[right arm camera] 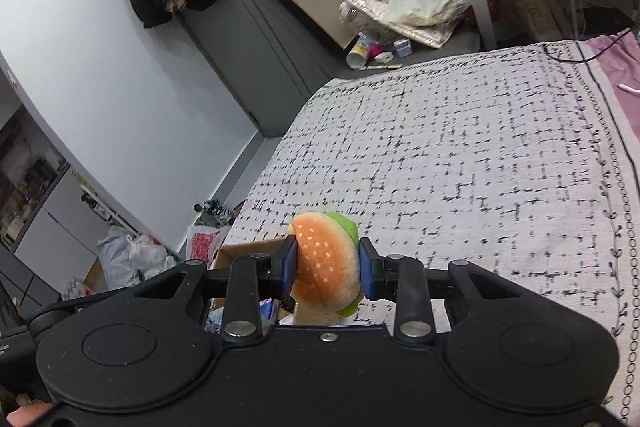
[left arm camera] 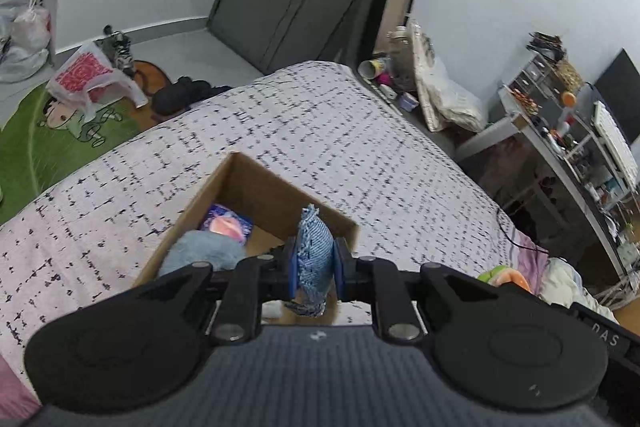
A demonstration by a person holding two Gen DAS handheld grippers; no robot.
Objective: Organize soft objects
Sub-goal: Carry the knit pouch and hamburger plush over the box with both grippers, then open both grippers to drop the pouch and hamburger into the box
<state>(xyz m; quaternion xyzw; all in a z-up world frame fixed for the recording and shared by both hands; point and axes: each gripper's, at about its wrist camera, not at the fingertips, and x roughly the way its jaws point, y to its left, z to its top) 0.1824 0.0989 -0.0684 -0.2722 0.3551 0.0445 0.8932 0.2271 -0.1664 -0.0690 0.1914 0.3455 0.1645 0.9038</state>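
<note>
My left gripper (left arm camera: 314, 263) is shut on a blue-and-white striped cloth (left arm camera: 314, 247) and holds it above the open cardboard box (left arm camera: 224, 183) on the bed. Inside the box lie a light blue fluffy item (left arm camera: 204, 251) and a purple-and-pink soft item (left arm camera: 228, 223). My right gripper (right arm camera: 328, 265) is shut on a plush hamburger (right arm camera: 326, 263) with an orange bun and green lettuce, held above the bed. A corner of the box (right arm camera: 248, 251) shows just left of the hamburger. The hamburger also shows at the right of the left wrist view (left arm camera: 506, 277).
The bed has a white cover with black dashes (left arm camera: 320, 131). A green rug (left arm camera: 48, 143) and plastic bags (left arm camera: 88, 79) lie on the floor to the left. A cluttered desk (left arm camera: 580, 131) stands right of the bed. A black cable (right arm camera: 576, 57) crosses the bed's far corner.
</note>
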